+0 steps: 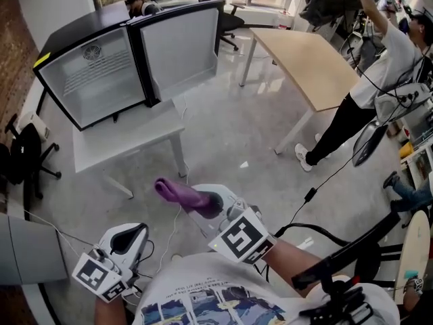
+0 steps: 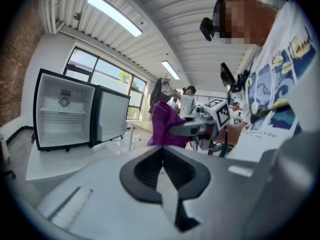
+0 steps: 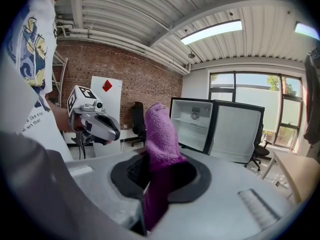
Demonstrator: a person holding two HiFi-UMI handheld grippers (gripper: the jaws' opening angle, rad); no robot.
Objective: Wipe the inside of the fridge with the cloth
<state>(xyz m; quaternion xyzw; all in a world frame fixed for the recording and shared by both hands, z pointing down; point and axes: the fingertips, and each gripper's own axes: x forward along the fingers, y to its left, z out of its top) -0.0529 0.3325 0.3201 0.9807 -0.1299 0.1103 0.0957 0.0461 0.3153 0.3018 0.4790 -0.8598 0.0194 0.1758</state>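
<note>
Well short of the open fridge [image 1: 95, 80], right gripper [image 1: 214, 206] clamps the cloth [image 1: 174, 191]; left gripper [image 2: 161, 170] seems closed, empty.

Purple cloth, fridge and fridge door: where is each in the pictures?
purple cloth [image 1: 181, 195], head view, its bunched middle.
fridge [image 1: 95, 81], head view, white back wall inside.
fridge door [image 1: 179, 46], head view, middle of its inner panel.

The fridge [image 1: 95, 80] stands on a low table [image 1: 128, 144], well ahead of both grippers, with its open door [image 1: 183, 46] at its right. The cloth [image 1: 177, 192] is clamped in the right gripper [image 1: 206, 203] and sticks out ahead of it. The left gripper [image 1: 132, 235], jaws together, is to its left and further back. A desk [image 1: 304, 59] lies ahead to the right.
</note>
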